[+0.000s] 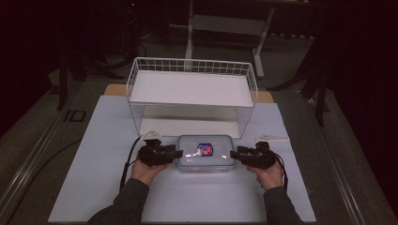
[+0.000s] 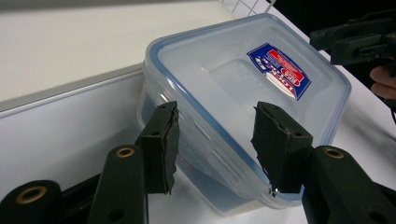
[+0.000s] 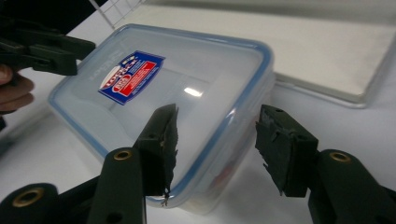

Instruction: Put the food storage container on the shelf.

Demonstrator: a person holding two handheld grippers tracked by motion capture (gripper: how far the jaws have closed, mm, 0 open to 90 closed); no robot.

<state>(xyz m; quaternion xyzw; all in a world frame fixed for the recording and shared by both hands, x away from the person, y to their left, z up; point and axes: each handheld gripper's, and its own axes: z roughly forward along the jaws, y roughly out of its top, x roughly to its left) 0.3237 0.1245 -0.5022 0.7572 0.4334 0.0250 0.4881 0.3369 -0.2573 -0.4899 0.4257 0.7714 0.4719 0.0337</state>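
since the box (image 1: 205,153) sits just before the rack (image 1: 192,91), left gripper (image 1: 175,153) and right gripper (image 1: 233,153) flank its ends, jaws spread and not gripping, seemingly for a two-sided lift.

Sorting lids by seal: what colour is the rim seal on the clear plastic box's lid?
Blue, running round the lid of the clear plastic box; the left gripper view shows it best.

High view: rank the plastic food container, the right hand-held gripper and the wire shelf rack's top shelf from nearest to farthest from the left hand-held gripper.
1. Plastic food container: right beside the left hand-held gripper.
2. Right hand-held gripper: at the container's opposite end.
3. Wire shelf rack's top shelf: beyond the container, toward the table's far edge.
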